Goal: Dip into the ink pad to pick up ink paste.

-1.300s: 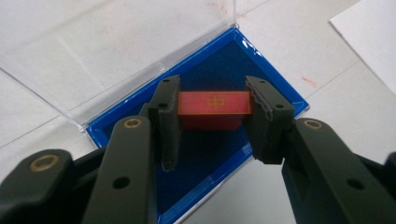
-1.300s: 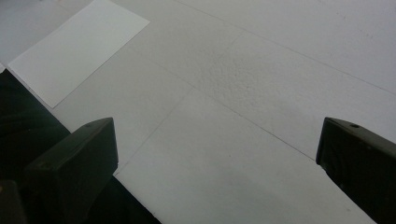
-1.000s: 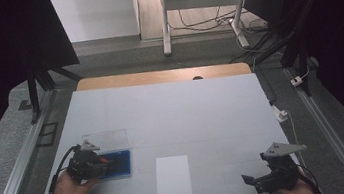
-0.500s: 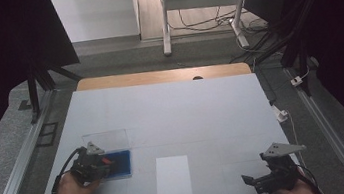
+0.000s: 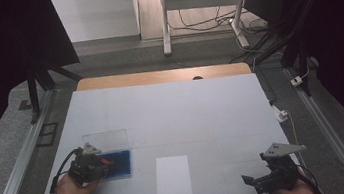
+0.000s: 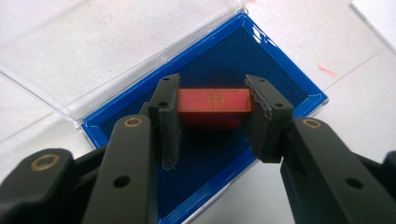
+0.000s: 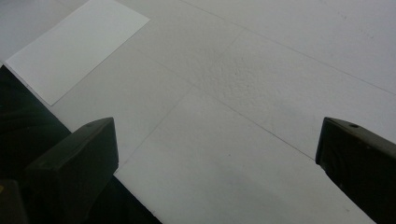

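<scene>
A small red block [image 6: 212, 105] with a gold mark on its top face is clamped between the jaws of my left gripper [image 6: 212, 112], which is shut on it. The block is over the dark blue pad of a blue case [image 6: 280, 79]; I cannot tell whether it touches the pad. The case's clear lid [image 6: 93, 42] lies open flat behind it. In the high view my left gripper [image 5: 103, 164] reaches over the blue case [image 5: 122, 165] at the table's front left. My right gripper [image 5: 249, 181] is at the front right, open and holding nothing [image 7: 217, 154].
A white sheet of paper [image 5: 172, 180] lies near the front edge between the two grippers, and shows at the upper left in the right gripper view [image 7: 74, 46]. The clear lid [image 5: 105, 138] lies on the white table [image 5: 187, 110]. The table's front edge runs just below both hands.
The left hand has shifted only slightly over the blue case. The right gripper has stayed in place.
</scene>
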Tool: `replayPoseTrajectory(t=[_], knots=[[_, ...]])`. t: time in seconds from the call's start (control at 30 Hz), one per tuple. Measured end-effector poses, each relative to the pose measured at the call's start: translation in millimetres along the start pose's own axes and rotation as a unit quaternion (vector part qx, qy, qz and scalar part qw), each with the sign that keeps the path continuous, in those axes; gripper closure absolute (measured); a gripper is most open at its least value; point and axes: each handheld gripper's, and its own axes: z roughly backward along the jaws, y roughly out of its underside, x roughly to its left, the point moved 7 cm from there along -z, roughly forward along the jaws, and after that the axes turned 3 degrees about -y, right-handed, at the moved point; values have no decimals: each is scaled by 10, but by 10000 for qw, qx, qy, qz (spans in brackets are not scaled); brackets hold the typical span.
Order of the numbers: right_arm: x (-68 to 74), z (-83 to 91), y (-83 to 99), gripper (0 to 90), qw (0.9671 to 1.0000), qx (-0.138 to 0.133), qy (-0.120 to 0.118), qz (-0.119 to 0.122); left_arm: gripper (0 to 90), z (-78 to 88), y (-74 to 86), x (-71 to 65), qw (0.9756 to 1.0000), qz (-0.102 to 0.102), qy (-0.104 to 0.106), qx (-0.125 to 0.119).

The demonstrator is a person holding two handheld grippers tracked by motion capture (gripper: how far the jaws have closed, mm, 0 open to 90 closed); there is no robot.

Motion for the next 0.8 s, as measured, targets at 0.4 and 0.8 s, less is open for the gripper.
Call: replayPoseTrajectory(t=[0.4, 0.8], knots=[[-1, 1, 1, 0, 10000, -2, 0, 3, 587, 13, -1, 43, 9993, 285, 220, 32], [-2, -3, 0, 0, 10000, 22, 7, 4, 583, 34, -13, 48, 9994, 236, 240, 78]])
